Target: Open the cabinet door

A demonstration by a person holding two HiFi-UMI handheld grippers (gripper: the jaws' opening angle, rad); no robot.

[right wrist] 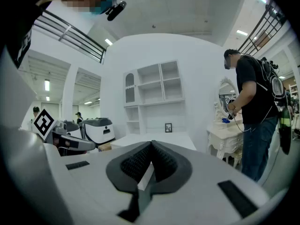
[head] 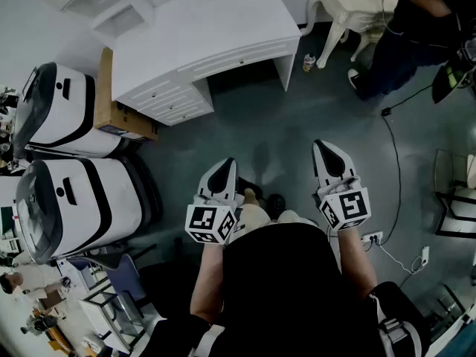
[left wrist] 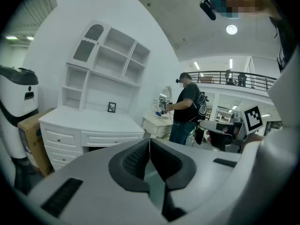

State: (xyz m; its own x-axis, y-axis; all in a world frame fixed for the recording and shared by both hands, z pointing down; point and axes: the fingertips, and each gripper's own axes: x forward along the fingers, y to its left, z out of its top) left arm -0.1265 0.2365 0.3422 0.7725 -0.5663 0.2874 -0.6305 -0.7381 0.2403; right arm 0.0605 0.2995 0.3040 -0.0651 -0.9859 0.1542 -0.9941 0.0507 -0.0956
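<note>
Shows as print only square black-and-white markers, on the cubes of the left gripper and the right gripper; cannot read anything on the small framed picture. Holds both side by side and apart, low before the body above the grey floor, aimed ahead and slightly down towards the white desk, well short of it. Has each gripper's jaws pressed together, with nothing gripped between them. Places the arch-topped cabinet door at the upper left of the shelf unit on the tabletop, apparently shut, far from either gripper; too small to show a handle. Cuts off that shelf unit at the top edge of the head view. Hides the hands behind the cubes, leaving only bare forearms. Puts a person in black off to the right, at a separate white table.
</note>
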